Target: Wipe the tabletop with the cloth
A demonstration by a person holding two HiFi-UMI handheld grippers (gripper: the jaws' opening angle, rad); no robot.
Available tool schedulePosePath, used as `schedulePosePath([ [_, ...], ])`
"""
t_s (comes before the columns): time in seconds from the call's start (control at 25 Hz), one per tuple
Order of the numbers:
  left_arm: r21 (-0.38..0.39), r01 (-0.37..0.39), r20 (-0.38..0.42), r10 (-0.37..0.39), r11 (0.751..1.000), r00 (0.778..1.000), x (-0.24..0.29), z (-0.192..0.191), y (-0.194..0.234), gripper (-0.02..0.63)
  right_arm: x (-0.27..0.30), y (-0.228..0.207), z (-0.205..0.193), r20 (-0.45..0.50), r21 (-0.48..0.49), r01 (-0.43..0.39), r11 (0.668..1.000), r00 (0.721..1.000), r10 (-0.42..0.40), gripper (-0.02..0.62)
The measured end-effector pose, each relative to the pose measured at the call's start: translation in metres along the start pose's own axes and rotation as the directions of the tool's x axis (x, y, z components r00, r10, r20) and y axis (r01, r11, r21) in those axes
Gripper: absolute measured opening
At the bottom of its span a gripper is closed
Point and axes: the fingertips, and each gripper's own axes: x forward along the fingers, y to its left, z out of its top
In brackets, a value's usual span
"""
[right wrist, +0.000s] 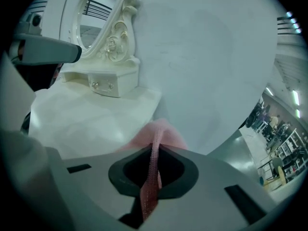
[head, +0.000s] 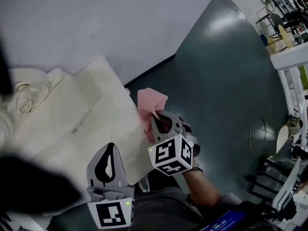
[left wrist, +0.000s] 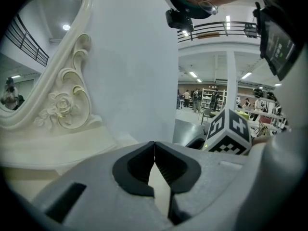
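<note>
The right gripper (head: 162, 121) is pinched on the pink cloth (head: 150, 103). In the right gripper view its jaws press together on a thin fold of cloth (right wrist: 160, 134) that runs up between them and bunches out past the tips of the right gripper (right wrist: 155, 150). The cloth sits at the right edge of the cream tabletop (head: 72, 134), partly over the tabletop and partly out over the dark floor (head: 226, 81). Whether it rests on the surface cannot be told. The hand (head: 196, 166) behind that gripper comes in from the near right, and the marker cube (head: 172, 154) faces the head camera. The left gripper (head: 110, 147) is to the near left of the right one, over the near part of the tabletop and apart from the cloth. In the left gripper view the jaws of the left gripper (left wrist: 154, 146) meet at the tips with nothing between them; only a sliver of the tabletop (left wrist: 57, 150) shows through the gap lower down. The right gripper's cube (left wrist: 228, 131) appears just to their right. At the far left of the tabletop stands a mirror (left wrist: 43, 47) in a carved cream frame (head: 24, 100), on a low base with a small two-knob drawer (right wrist: 103, 83). A plain white wall (head: 96, 18) rises behind the table.
</note>
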Motion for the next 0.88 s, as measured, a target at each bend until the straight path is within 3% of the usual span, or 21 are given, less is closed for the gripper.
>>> schedulePosePath([
  [0.28, 0.068, 0.031, 0.076, -0.036, 0.997, 0.996, 0.005, 0.053, -0.028, 0.015, -0.049, -0.056, 0.019, 0.061, 0.029, 0.094, 0.995, 0.994, -0.096, 0.021],
  [0.48, 0.104, 0.000, 0.172, -0.018, 0.995, 0.985, -0.006, 0.098, -0.024, 0.015, -0.085, -0.075, 0.059, 0.139, 0.019, 0.143, 0.990, 0.980, -0.144, 0.021],
  [0.68, 0.102, -0.071, 0.252, 0.043, 0.992, 0.967, -0.024, 0.133, -0.002, 0.015, -0.114, -0.068, 0.097, 0.208, -0.020, 0.167, 0.986, 0.965, -0.160, 0.021],
  [0.88, 0.068, -0.165, 0.344, 0.132, 0.984, 0.930, -0.061, 0.158, 0.034, 0.015, -0.140, -0.031, 0.122, 0.259, -0.071, 0.163, 0.984, 0.956, -0.140, 0.021],
])
